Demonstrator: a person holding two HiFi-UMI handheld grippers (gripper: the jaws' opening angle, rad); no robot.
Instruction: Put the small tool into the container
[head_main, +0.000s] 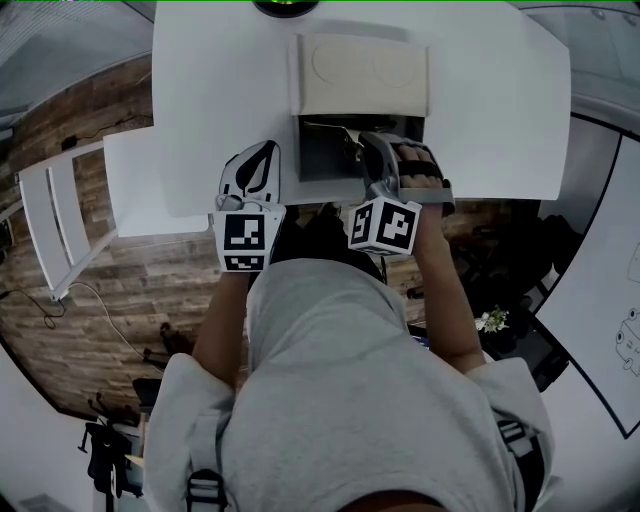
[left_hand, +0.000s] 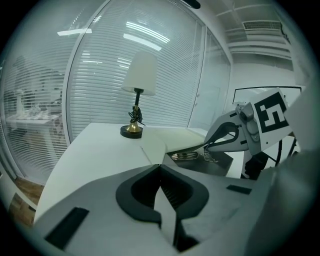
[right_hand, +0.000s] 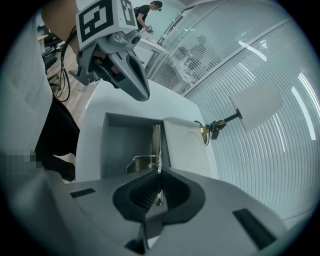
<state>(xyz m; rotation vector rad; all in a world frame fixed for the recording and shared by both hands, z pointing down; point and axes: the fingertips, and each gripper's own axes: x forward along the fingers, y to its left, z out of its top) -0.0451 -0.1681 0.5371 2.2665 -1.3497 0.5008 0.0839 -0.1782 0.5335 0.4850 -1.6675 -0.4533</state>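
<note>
The jaws of the right gripper (right_hand: 159, 172) pinch a thin silvery metal tool (right_hand: 155, 142), whose free end reaches into the open dark grey box container (right_hand: 117, 142). Whether it touches the container's floor is unclear. The tool looks nearly placed, with only lowering and release left. The left gripper (left_hand: 160, 167), jaws pressed together on nothing, hovers beside the container's near-left corner over the white bench (head_main: 200, 90).

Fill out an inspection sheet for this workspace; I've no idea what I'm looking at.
Surface: white table.
Job's things: thin metal tool, pinched at one end, pointing over the open grey container; its lid folded back.
Clutter: table lamp at the far edge.
Grippers: right gripper, jaws shut on the tool; left gripper, jaws together, empty.
Cables: dark cables beyond the table.
Surroundings: wood floor, glass wall with blinds.
</note>
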